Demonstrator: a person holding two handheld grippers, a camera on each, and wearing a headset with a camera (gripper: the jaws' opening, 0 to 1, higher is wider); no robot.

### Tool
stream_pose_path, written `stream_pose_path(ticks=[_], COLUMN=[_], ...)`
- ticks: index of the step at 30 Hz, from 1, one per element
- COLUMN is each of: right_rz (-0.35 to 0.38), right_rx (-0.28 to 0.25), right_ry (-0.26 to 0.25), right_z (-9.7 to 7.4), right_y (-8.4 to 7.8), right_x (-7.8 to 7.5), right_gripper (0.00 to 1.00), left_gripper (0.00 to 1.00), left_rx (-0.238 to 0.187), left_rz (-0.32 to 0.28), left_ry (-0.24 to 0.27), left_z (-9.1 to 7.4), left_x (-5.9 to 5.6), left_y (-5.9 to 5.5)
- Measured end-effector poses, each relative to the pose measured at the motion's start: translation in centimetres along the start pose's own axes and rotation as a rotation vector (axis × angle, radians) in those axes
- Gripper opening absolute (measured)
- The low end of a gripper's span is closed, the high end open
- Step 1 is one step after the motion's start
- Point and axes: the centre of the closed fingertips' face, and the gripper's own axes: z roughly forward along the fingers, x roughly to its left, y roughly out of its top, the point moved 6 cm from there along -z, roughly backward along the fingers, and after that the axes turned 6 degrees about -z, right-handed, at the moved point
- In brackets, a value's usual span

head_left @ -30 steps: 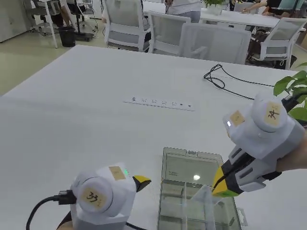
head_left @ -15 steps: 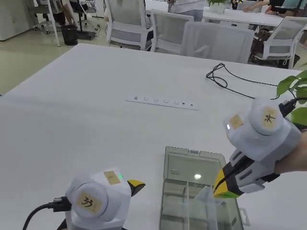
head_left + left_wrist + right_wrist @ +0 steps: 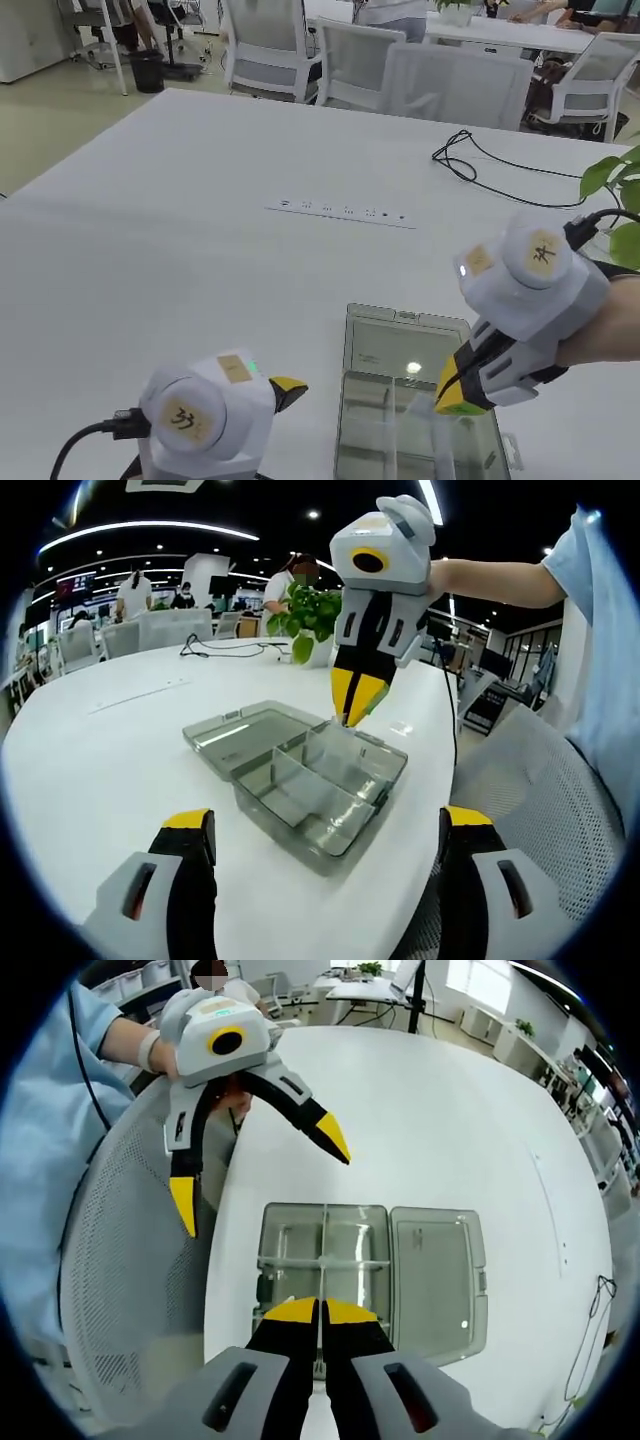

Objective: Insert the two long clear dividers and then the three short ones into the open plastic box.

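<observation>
Jaws of the right gripper [image 3: 450,400] are pinched together on the top edge of a clear divider [image 3: 340,748], which it holds upright over the tray half of the open plastic box [image 3: 342,420]. The divider's lower edge reaches down inside the tray walls; whether it is seated in its slots is hard to tell. The box sits near the person's edge of the white table [image 3: 180,260], its lid [image 3: 405,350] folded flat on the far side. Other clear partitions stand inside the tray, their number not plain to see. The left gripper [image 3: 260,1172] hangs in the air just beside the box, apart from it, with its yellow-tipped jaws spread wide and nothing between them. Further out on the table lie a white power strip [image 3: 343,212] and a coiled black cable [image 3: 480,165]; a green plant [image 3: 615,190] stands at the right edge
</observation>
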Motion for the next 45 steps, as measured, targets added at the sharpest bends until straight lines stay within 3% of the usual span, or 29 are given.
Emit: stream_pose_path(ticks=[10, 29, 45], right_rz=[-0.008, -0.001, 0.011], right_rx=[0.007, 0.109, 0.119], right_ry=[0.001, -0.003, -0.013], right_z=[1.0, 4.7, 4.8], right_y=[0.3, -0.8, -0.8], right_x=[0.1, 0.2, 0.3], right_gripper=[0.02, 0.02, 0.02], left_gripper=[0.92, 0.91, 0.90], left_rx=[-0.003, -0.004, -0.010], left_rz=[-0.006, -0.006, -0.004], left_ry=[-0.001, -0.003, -0.020], left_z=[0.0, 0.1, 0.4], left_x=[0.1, 0.1, -0.4], left_y=[0.0, 0.1, 0.1])
